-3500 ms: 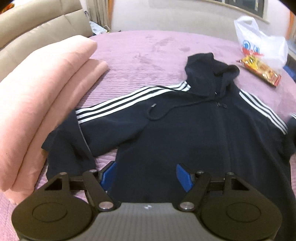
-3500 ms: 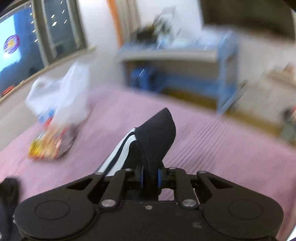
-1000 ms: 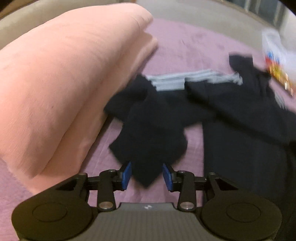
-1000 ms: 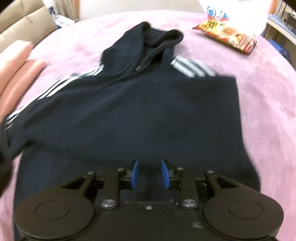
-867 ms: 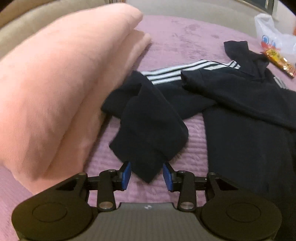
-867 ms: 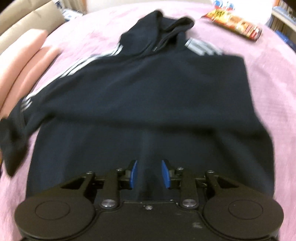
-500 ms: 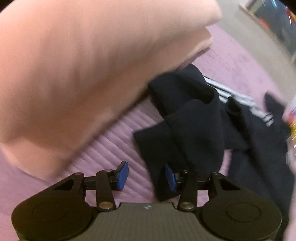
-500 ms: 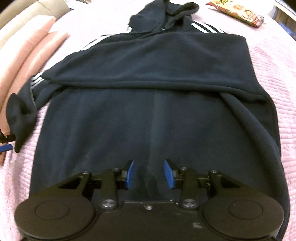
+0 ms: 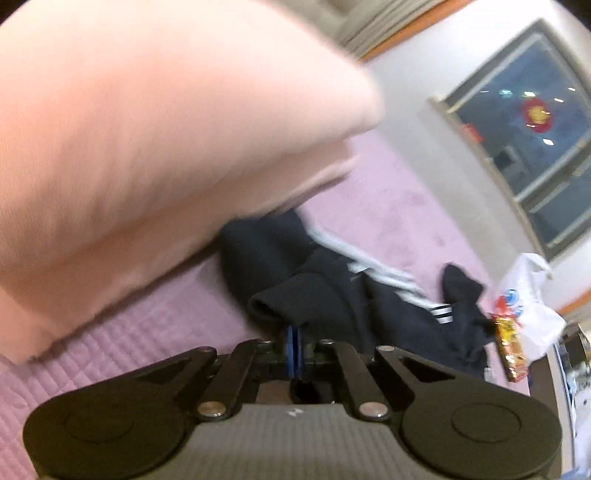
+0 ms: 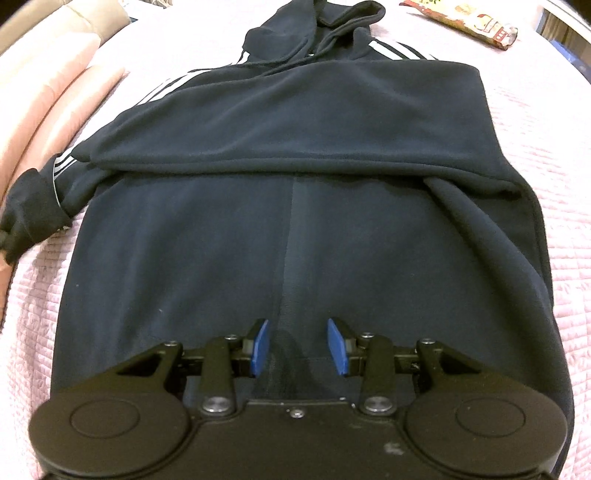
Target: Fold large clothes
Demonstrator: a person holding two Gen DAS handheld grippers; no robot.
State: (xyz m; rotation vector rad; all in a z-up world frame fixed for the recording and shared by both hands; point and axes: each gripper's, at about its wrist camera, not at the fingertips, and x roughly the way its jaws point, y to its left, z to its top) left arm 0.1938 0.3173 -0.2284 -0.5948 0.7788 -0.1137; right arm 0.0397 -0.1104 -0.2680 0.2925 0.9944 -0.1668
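Note:
A dark navy hoodie with white sleeve stripes lies flat on the pink bed cover, hood at the far end. One sleeve is folded across the chest. The other sleeve's cuff lies at the left, by the pink blanket. In the left wrist view my left gripper has its blue pads together, pinching the lower edge of that cuff. My right gripper stands open over the hoodie's hem at the centre seam, with dark fabric under the gap and no pad pressing on it.
A thick folded pink blanket rises close to the left of the cuff. A white plastic bag and a snack packet lie beyond the hood on the bed cover. A window sits in the far wall.
The left gripper has rolled and moved onto the cuff, and its jaws have gone from open to shut. The right gripper has stayed open over the hem.

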